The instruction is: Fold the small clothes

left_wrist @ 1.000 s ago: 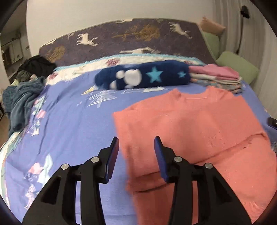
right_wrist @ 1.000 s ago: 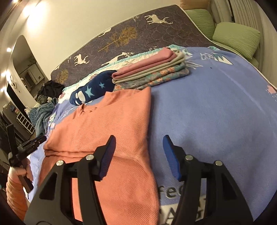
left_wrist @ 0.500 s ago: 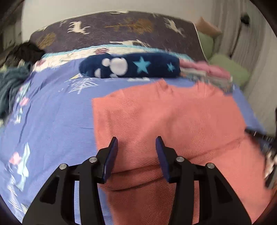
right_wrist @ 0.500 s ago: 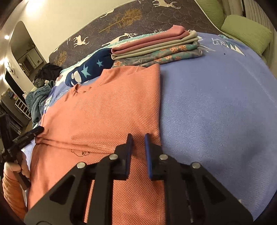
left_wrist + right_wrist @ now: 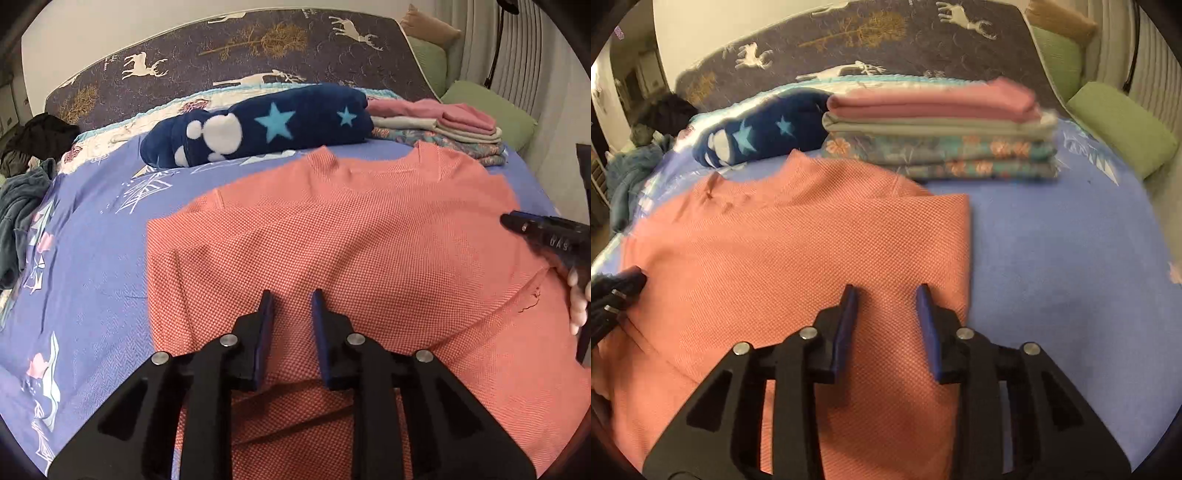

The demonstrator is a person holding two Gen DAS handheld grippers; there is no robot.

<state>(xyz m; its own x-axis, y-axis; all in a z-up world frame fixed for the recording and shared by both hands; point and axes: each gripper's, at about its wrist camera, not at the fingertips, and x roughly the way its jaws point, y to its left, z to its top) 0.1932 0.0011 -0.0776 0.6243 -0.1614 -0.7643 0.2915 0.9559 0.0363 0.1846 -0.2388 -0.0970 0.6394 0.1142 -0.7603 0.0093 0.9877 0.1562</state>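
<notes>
A coral-orange knit top (image 5: 351, 236) lies flat on the blue bedspread (image 5: 85, 266), its sides folded in and its neck toward the headboard. It also shows in the right wrist view (image 5: 798, 254). My left gripper (image 5: 291, 306) hovers over the top's lower left part with the jaws a narrow gap apart, nothing between them. My right gripper (image 5: 886, 299) is over the top's right folded edge, jaws open and empty. The right gripper's tip shows at the right edge of the left wrist view (image 5: 546, 236).
A stack of folded clothes (image 5: 938, 129) sits just beyond the top at the back right. A rolled navy star blanket (image 5: 266, 122) lies behind the top. Green cushions (image 5: 1123, 125) line the right side. A heap of dark clothes (image 5: 22, 184) lies at the left.
Both grippers moved forward over the orange top. The left jaws narrowed. The right jaws closed half a second ago and have opened again.
</notes>
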